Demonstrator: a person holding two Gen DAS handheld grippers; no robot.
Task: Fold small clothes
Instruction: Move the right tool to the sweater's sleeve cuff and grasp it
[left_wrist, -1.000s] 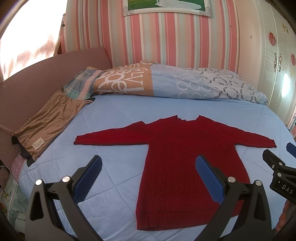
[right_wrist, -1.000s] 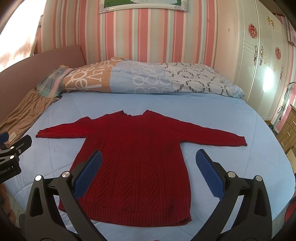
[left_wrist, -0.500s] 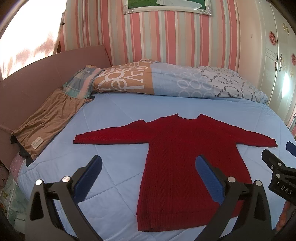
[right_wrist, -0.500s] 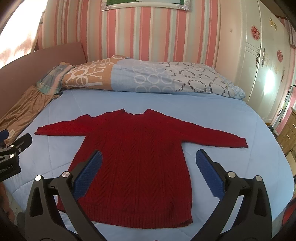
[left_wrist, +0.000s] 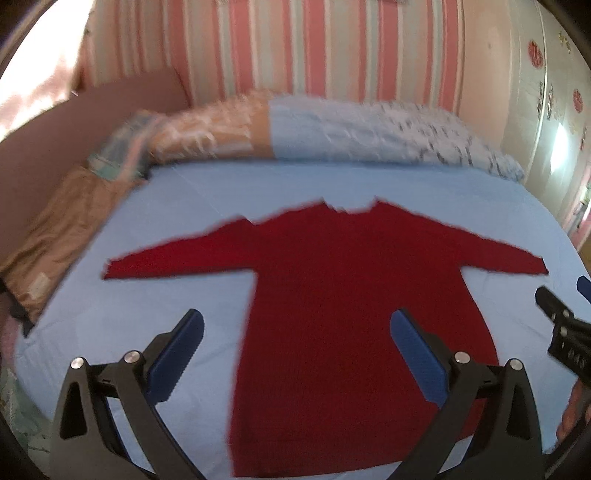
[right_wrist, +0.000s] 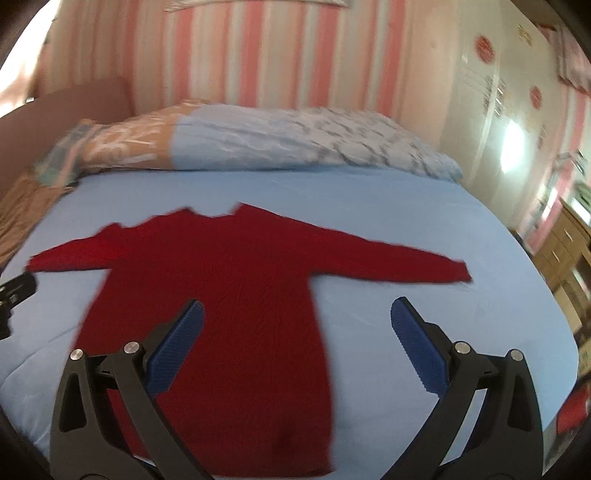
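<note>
Red sweater (left_wrist: 343, 295) flat on bed (left_wrist: 155, 295); both hand-held grippers, left (left_wrist: 295, 354) and right (right_wrist: 295, 350), agape, empty.
Wooden drawers (right_wrist: 565, 254): right view only.

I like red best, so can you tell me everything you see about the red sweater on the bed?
The red sweater looks knitted and has long sleeves and a small notched neck. It lies flat on the blue bed sheet, both sleeves stretched out sideways, neck toward the pillows, hem nearest the cameras. It is not folded yet. Only the sheet touches it; neither claw holds it. The picture is blurry, so the stitches are hard to see.
</note>
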